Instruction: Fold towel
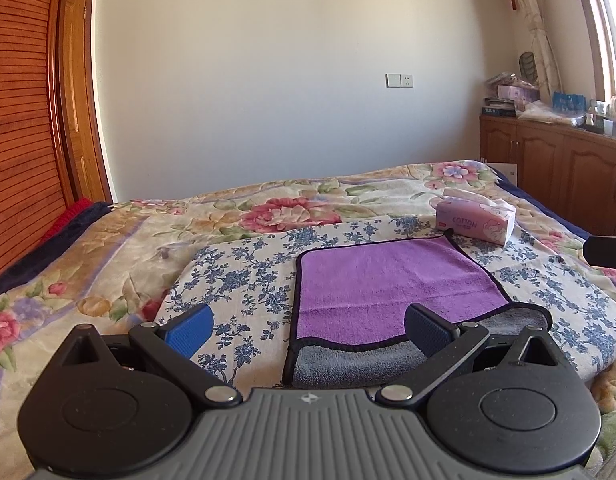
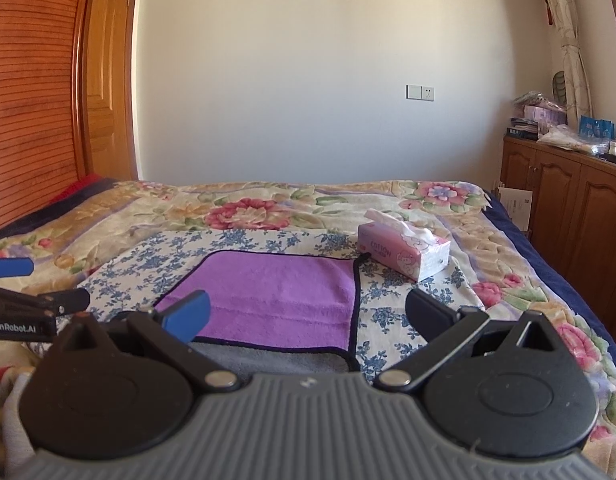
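A purple towel (image 1: 387, 280) with a grey underside and black hem lies folded once on a blue-flowered cloth (image 1: 244, 276) on the bed. The grey layer (image 1: 347, 364) sticks out at the near edge. My left gripper (image 1: 308, 330) is open and empty, just above the towel's near left corner. My right gripper (image 2: 308, 316) is open and empty above the towel (image 2: 276, 296) near its right edge. The left gripper's fingers (image 2: 12, 268) show at the left of the right wrist view.
A pink tissue box (image 1: 473, 220) sits on the bed just beyond the towel's far right corner, also in the right wrist view (image 2: 403, 254). A wooden cabinet (image 2: 567, 196) with clutter stands to the right. A wooden wardrobe (image 1: 20, 120) stands to the left.
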### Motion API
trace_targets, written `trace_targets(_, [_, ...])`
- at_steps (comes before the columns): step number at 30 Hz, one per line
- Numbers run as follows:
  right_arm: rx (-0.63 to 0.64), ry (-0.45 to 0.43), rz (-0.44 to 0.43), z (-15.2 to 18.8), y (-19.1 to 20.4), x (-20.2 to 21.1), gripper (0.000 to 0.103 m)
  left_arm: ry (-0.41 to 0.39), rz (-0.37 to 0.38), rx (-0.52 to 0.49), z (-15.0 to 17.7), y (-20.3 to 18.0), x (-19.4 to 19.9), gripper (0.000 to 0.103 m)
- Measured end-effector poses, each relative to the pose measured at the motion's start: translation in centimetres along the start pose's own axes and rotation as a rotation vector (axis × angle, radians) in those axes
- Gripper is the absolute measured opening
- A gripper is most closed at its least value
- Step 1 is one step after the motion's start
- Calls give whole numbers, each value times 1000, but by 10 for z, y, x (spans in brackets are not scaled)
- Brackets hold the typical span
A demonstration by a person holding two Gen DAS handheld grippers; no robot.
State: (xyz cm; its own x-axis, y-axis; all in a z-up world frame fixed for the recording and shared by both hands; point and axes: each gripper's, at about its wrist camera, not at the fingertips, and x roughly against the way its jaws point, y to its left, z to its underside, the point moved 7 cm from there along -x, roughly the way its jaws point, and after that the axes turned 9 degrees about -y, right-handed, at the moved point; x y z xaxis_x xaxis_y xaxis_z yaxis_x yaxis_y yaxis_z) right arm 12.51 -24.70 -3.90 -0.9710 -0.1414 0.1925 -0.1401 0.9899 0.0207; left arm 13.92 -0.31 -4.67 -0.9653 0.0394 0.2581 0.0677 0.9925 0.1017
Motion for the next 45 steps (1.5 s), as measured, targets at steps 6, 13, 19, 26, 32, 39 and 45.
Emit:
trace_targets(6, [4,25,0,3,-1,-10,103,29,11,-7,5,0,-14,103])
trace_targets(13, [31,52,-6,7,2,-24,103,54,14,-13,10,2,-31,103])
trace_targets(19, [47,74,-15,12,4,-34,103,78,16,-14,15,5,-42,103])
trace_targets(26, [66,102,-41,17,9,-43,103,111,20,-15,22,7,-58,103])
trace_targets(32, [76,127,-63,21,11,-52,103,135,31,-13,27,8,-70,103])
trace_targets(39, [81,165,-73,29,11,-67,103,161,46,-8,32,9,-83,103])
trace_targets(45, [77,202,-91,36,12,-78,103,187,64,10,37,10,-93,102])
